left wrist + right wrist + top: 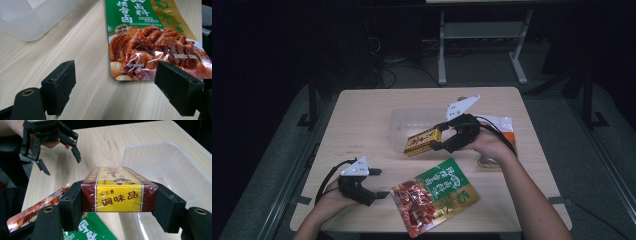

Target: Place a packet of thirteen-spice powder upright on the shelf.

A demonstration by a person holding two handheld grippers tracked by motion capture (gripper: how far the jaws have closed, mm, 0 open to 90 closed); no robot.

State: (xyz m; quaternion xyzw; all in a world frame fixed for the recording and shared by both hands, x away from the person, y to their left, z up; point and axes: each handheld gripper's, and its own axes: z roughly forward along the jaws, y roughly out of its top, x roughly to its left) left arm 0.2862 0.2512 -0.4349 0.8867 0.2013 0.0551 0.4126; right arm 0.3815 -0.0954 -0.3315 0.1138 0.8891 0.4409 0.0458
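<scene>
Right tongs point(117, 202) pinching stiff light seasoning box point(118, 191) across its sides, film-wrapped so slippery; left tongs point(120, 82) spread

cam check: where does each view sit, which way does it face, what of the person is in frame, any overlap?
High view: above the person's side, facing forward and down on the table; both forearms, left hand-held gripper, right hand-held gripper.
Left gripper view: on the left hand-held gripper, along its open jaws, low over the pouch and bin.
Right gripper view: on the right hand-held gripper, along jaws clamping the box, facing the bin and left hand.
Shared: pouch, bin and table in all.
</scene>
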